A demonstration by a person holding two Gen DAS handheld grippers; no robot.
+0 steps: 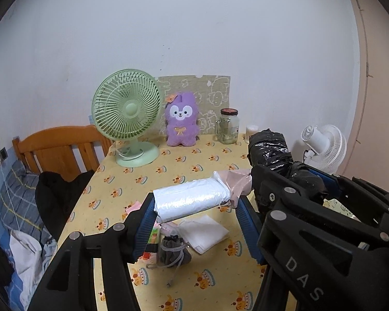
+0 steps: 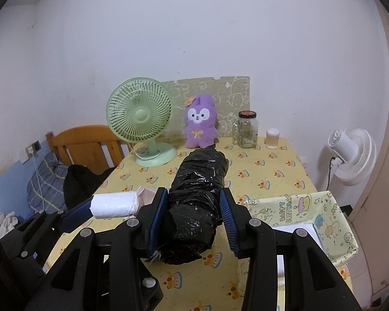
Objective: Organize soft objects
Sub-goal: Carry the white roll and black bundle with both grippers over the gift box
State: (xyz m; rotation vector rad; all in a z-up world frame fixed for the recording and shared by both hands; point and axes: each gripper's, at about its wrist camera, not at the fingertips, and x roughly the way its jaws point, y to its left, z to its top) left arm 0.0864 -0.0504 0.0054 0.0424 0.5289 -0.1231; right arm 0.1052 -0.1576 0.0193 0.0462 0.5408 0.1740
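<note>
My left gripper [image 1: 194, 207] is shut on a white plastic-wrapped soft pack [image 1: 192, 198] and holds it above the yellow tablecloth [image 1: 215, 280]. The pack also shows in the right wrist view [image 2: 115, 204]. My right gripper [image 2: 194, 215] is shut on a long black plastic-wrapped bundle [image 2: 197, 202], held above the table; it also shows in the left wrist view [image 1: 271, 150]. Under the left gripper lie a grey drawstring pouch [image 1: 172, 254], a white folded cloth [image 1: 203, 232] and small coloured packets [image 1: 153, 235]. A purple plush bunny [image 1: 181, 119] sits at the back.
A green desk fan [image 1: 127, 114], a glass jar [image 1: 229, 125] and a small swab container [image 2: 272, 138] stand along the far edge. A yellow patterned box [image 2: 306, 215] sits at the right. A white fan [image 2: 352, 153] stands off the table's right, a bed and headboard [image 1: 59, 147] left.
</note>
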